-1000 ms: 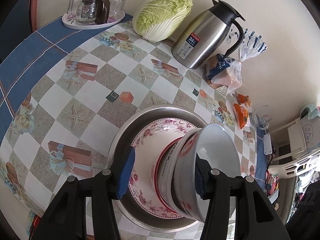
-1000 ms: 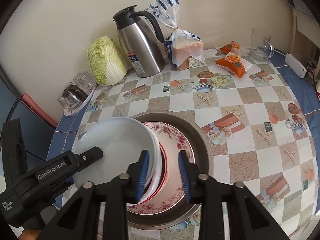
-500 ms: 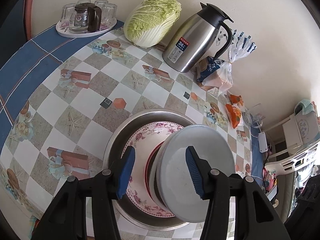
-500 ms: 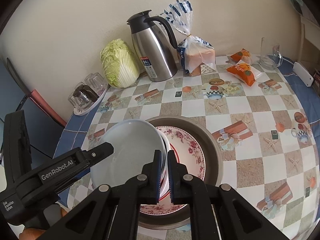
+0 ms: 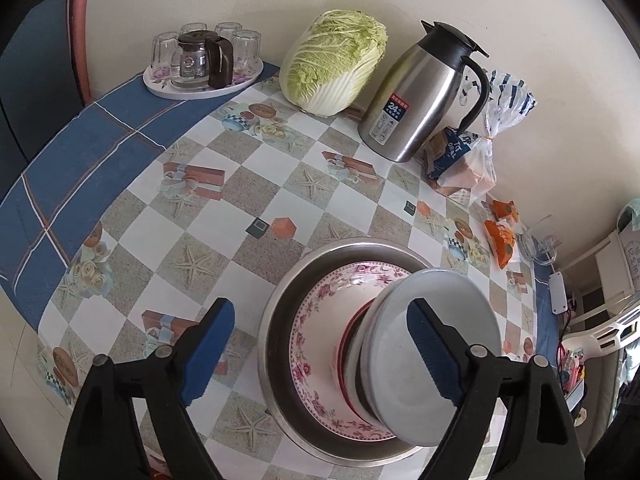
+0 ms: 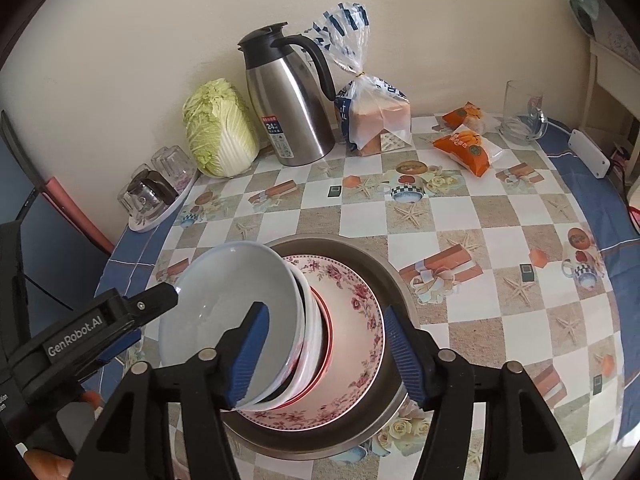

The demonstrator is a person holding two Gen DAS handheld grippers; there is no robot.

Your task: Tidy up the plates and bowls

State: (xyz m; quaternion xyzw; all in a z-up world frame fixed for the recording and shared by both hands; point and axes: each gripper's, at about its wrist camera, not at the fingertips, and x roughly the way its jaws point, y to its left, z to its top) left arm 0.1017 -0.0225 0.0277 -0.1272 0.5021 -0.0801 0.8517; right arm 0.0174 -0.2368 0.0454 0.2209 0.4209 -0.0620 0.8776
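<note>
A steel basin (image 5: 280, 344) (image 6: 386, 280) on the checked tablecloth holds a pink floral plate (image 5: 316, 344) (image 6: 358, 312). On the plate stands a leaning stack of red-rimmed white bowls (image 6: 312, 320), topped by a pale grey-blue bowl (image 5: 460, 308) (image 6: 224, 300). My left gripper (image 5: 320, 354) is opening wide. Its right finger stands over the grey bowl and its left finger over bare table, neither pressing. My right gripper (image 6: 326, 356) is opening too. The bowls' rims lie between its pads, untouched. The left gripper's finger (image 6: 152, 304) sits by the bowl's far rim.
Along the wall stand a cabbage (image 5: 332, 64), a steel thermos jug (image 5: 416, 92), a bagged loaf (image 5: 468, 160) and a tray of glasses (image 5: 200, 60). Orange snack packs (image 6: 464, 148), a glass jug (image 6: 524, 120) and a white power strip (image 6: 588, 152) lie far right.
The bowl stack, held tipped on its side a second ago, now rests on the plate. The right gripper shut at the rim, then opened. The left gripper let go and spread wide.
</note>
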